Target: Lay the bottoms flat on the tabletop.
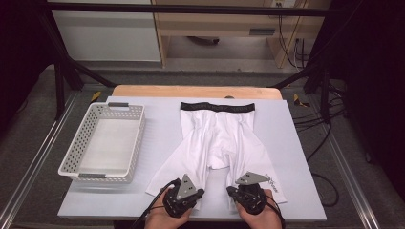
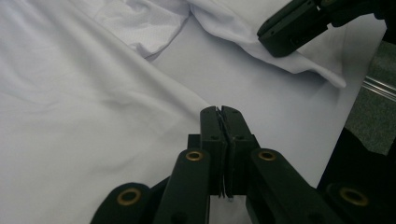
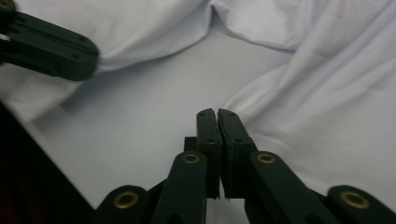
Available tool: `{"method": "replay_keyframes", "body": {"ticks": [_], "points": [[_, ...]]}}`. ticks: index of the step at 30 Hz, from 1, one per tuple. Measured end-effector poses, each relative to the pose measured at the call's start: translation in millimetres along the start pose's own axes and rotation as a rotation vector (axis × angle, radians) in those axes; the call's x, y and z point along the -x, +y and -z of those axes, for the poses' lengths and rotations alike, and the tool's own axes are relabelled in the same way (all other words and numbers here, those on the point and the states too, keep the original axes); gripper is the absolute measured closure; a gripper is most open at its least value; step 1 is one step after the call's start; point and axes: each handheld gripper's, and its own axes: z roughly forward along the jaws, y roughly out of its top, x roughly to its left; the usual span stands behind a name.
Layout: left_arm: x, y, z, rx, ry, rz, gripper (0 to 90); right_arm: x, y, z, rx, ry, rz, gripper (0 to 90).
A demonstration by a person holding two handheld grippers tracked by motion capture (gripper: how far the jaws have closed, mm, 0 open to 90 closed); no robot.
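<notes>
White shorts (image 1: 217,138) with a black waistband (image 1: 217,107) lie flat on the pale mat (image 1: 162,119), legs spread toward me. My left gripper (image 1: 184,193) sits at the hem of the left leg. In the left gripper view its jaws (image 2: 220,112) are pressed together, with the fabric edge (image 2: 140,121) running into their tips. My right gripper (image 1: 250,191) sits at the hem of the right leg; its jaws (image 3: 216,114) are likewise shut where the cloth (image 3: 317,126) meets them. Each gripper view also shows the other gripper (image 2: 292,30) (image 3: 51,46) resting on cloth across bare mat.
A white perforated basket (image 1: 136,143) stands on the mat's left side, apart from the shorts. The mat's near edge (image 1: 114,214) is just under my hands. A wooden table edge (image 1: 196,90) shows beyond the mat, with black frame bars and cables around.
</notes>
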Motion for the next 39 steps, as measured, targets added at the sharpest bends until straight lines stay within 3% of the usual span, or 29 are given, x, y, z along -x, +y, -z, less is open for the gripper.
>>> {"method": "replay_keyframes", "body": {"ticks": [2, 4, 8, 13, 15, 17, 20, 23, 25, 30, 32, 35, 39], "points": [[-2.8, -4.3, 2.7, 0.001, 0.007, 0.019, 86.8, 1.2, 0.8, 2.3, 0.009, -0.037, 0.015, 79.2], [-5.5, -8.0, 5.6, -0.009, 0.009, 0.035, 78.5, 0.1, 4.3, 6.6, 0.034, -0.057, 0.016, 73.1], [-15.9, -9.6, 18.8, 0.007, 0.071, 0.017, 65.8, 0.5, 22.2, 2.8, 0.068, -0.077, 0.037, 67.4], [-41.1, -17.4, 41.1, 0.028, 0.134, 0.056, 58.7, 12.1, 51.7, -32.1, 0.03, -0.105, 0.056, 63.4], [-49.1, -25.8, 50.5, 0.031, 0.15, 0.08, 57.3, 20.0, 58.2, -46.6, 0.01, -0.088, 0.04, 62.5], [-53.9, -34.1, 59.5, 0.038, 0.157, 0.099, 57.3, 27.8, 62.0, -56.8, -0.01, -0.111, 0.027, 60.8], [-53.5, -42.3, 68.4, 0.037, 0.191, 0.079, 57.1, 36.0, 64.8, -60.4, -0.005, -0.137, 0.003, 60.2], [-52.8, -47.8, 70.9, 0.031, 0.219, 0.062, 55.9, 40.3, 63.9, -66.8, -0.022, -0.138, -0.007, 61.4], [-54.0, -49.5, 71.9, 0.031, 0.222, 0.075, 55.7, 38.2, 62.7, -72.2, -0.039, -0.15, 0.016, 66.6], [-55.6, -51.5, 73.0, 0.038, 0.233, 0.094, 55.7, 34.0, 66.7, -76.2, -0.042, -0.136, 0.036, 89.2], [-56.2, -52.1, 72.6, 0.036, 0.234, 0.097, 55.7, 35.9, 69.6, -74.9, -0.045, -0.113, 0.016, 90.0], [-56.6, -52.1, 72.2, 0.036, 0.234, 0.095, 55.8, 34.7, 77.4, -64.4, -0.002, -0.078, -0.004, 90.0], [-57.7, -52.5, 72.0, 0.034, 0.232, 0.096, 55.8, 34.6, 91.1, -48.9, 0.046, -0.075, -0.011, 90.0]]}}
